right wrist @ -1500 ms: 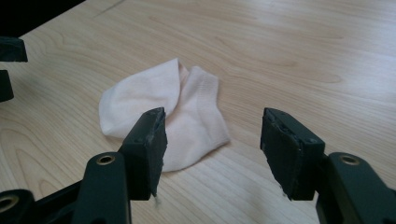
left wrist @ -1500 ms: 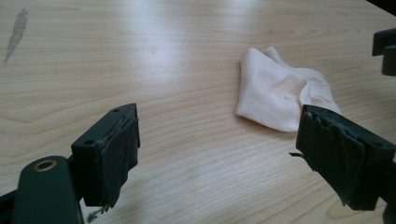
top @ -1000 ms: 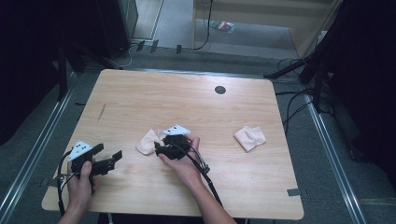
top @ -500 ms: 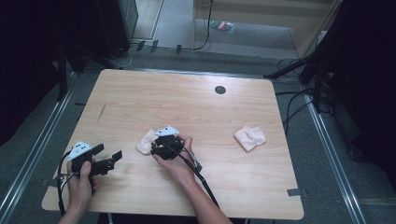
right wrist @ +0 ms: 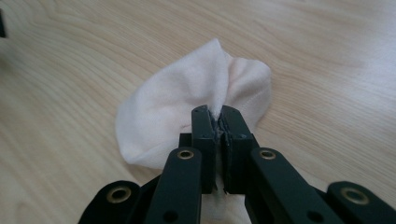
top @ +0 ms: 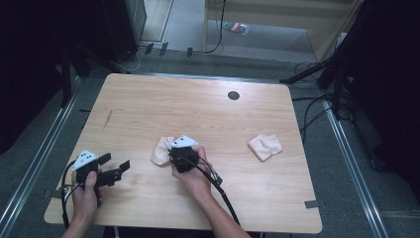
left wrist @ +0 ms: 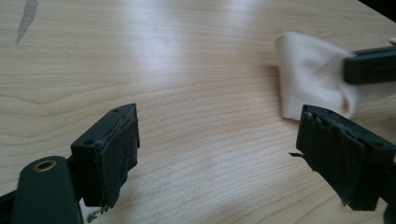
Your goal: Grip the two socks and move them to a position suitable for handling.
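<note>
At the near edge of the tabletop (top: 148, 109), the left tool (top: 115, 170) rests in the person's left hand (top: 85, 191), low over the wood near the front left corner. Its jaws stand wide apart with nothing between them, and in the left gripper view bare wood grain shows in the gap.

A little farther in, near the middle of the tabletop, the right hand (top: 195, 176) holds the right tool (right wrist: 218, 122) down at a pale pink sock (right wrist: 177, 109). Its jaws have just been closing and now stand pressed together on a fold of the fabric; the pinched ridge of cloth rises from between the pads while the rest of the sock lies spread on the wood beyond the tips. In the high view this sock (top: 161, 150) lies just left of the right tool.

Well off to the right lies a second pale pink sock (top: 264, 146), crumpled. Farther back, near the far edge, a small dark round hole (top: 233, 95) sits in the wood.
</note>
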